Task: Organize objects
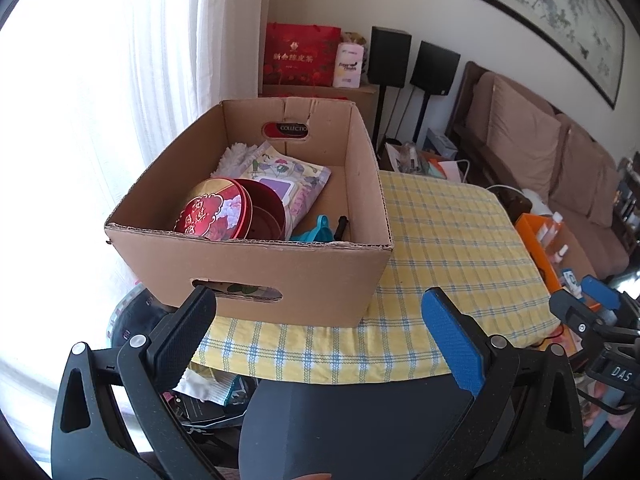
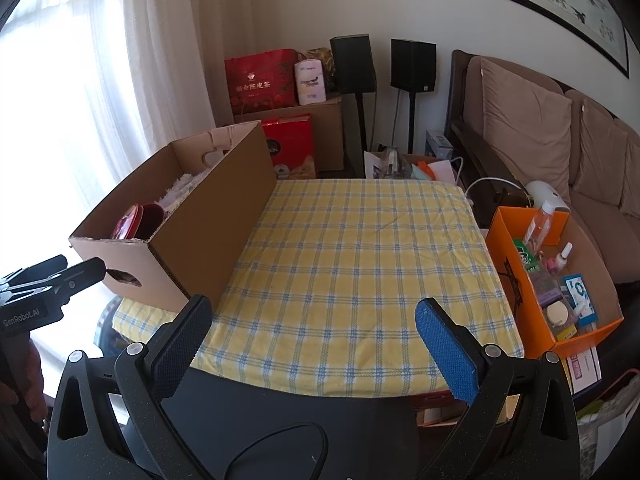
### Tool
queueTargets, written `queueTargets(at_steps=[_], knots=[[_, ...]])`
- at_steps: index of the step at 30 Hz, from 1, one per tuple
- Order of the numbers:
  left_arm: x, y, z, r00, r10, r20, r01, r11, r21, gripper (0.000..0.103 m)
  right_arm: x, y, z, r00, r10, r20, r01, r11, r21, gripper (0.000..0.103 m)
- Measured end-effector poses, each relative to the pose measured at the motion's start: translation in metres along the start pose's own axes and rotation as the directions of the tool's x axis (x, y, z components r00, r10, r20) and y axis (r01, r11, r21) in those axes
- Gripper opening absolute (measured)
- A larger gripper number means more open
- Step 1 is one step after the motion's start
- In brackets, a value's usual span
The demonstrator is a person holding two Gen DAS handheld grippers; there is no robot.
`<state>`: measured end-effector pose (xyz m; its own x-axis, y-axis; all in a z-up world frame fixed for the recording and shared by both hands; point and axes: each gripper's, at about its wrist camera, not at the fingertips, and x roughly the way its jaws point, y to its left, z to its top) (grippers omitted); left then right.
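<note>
With the red tin (image 1: 218, 212), floral pouch (image 1: 288, 176) and teal item (image 1: 310, 232) already sitting in the cardboard box (image 1: 256, 276) at centre-left, the checked cloth (image 2: 360, 260) is lying bare and both grippers, left gripper (image 1: 318, 312) and right gripper (image 2: 314, 316), are hanging wide and empty, so the job is looking nearly finished.

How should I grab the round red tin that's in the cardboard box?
Probably by its rim, from above. The red tin leans on its edge inside the cardboard box, whose walls block the sides, so only the top is free. Lower the open left hand-held gripper straight down and pinch the raised upper edge, one finger on each face.
</note>
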<state>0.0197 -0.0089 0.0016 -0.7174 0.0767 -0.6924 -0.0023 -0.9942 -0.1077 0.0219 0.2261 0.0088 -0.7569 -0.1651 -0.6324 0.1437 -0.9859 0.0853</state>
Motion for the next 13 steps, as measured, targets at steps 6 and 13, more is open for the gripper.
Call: queueTargets(at_steps=[6, 13], knots=[[-0.0013, 0.0003, -0.0003, 1.0, 0.014, 0.008, -0.014, 1.0, 0.0, 0.103, 0.0002, 0.0019, -0.001, 1.0, -0.003, -0.001, 0.003, 1.0, -0.004, 0.103], [-0.0025, -0.0024, -0.0001, 0.998, 0.052, 0.027, -0.053, 0.998, 0.022, 0.103, 0.002, 0.0047, 0.0001, 1.0, -0.004, -0.007, 0.004, 1.0, -0.003, 0.103]])
